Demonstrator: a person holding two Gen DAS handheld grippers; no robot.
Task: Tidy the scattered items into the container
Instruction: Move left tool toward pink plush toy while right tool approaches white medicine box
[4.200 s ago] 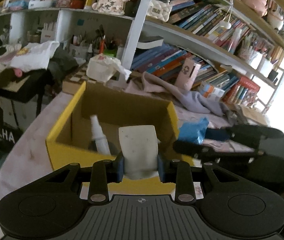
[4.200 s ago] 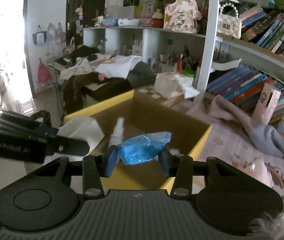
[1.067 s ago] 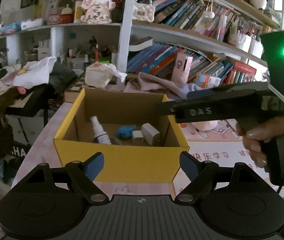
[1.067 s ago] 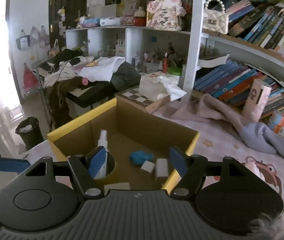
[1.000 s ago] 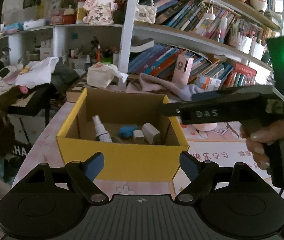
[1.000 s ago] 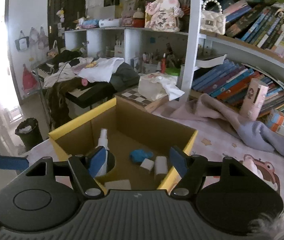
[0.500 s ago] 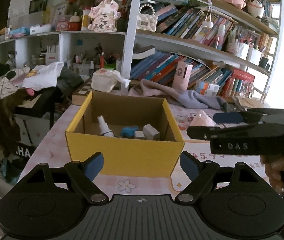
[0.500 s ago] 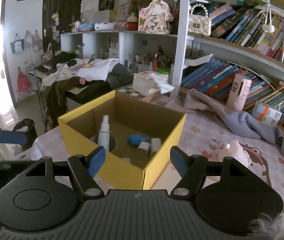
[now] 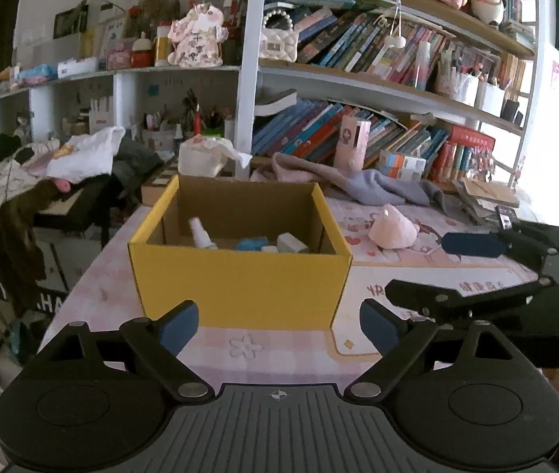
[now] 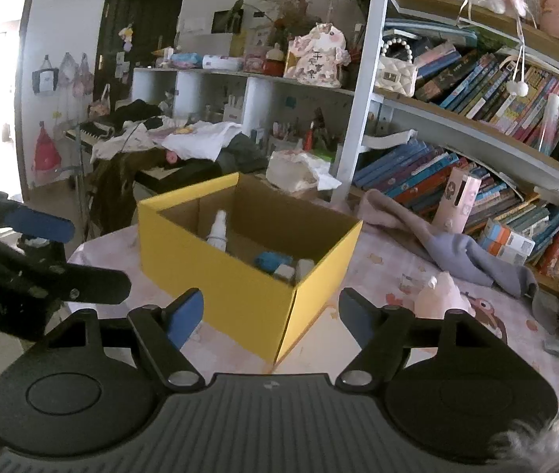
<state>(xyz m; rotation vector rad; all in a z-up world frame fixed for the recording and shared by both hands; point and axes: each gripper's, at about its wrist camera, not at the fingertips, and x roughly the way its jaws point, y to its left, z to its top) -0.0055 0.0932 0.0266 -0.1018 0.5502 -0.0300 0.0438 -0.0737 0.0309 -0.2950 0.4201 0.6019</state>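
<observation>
Going left to right from where I sit: my left gripper (image 9: 278, 325) is spreading its jaws wider with nothing between the pads, just tablecloth and the yellow face of the box (image 9: 240, 276) in front of it. The box sits on the table (image 9: 94, 295) near its left edge, and inside I can make out a spray bottle (image 9: 200, 232), a blue packet (image 9: 252, 243) and a couple of white blocks (image 9: 290, 242). So most of the scattered stuff looks like it's already in.

Right of the box, well apart from it, there's a pink lump (image 9: 393, 228) sitting on the cloth. If that counts as clutter, it's the one thing left out. Can't tell what it's made of from here.

Far right, my right gripper (image 10: 270, 319) is also opening up, empty, aimed at the box's near corner.

What worries me:
- Both tools are close together, so if I swing the right one toward the pink thing it could clip the left.
- The box looks light. Nudge that corner and it slides toward the table edge.
- The pink thing looks rounded, so a sloppy pinch might squirt it away.
</observation>
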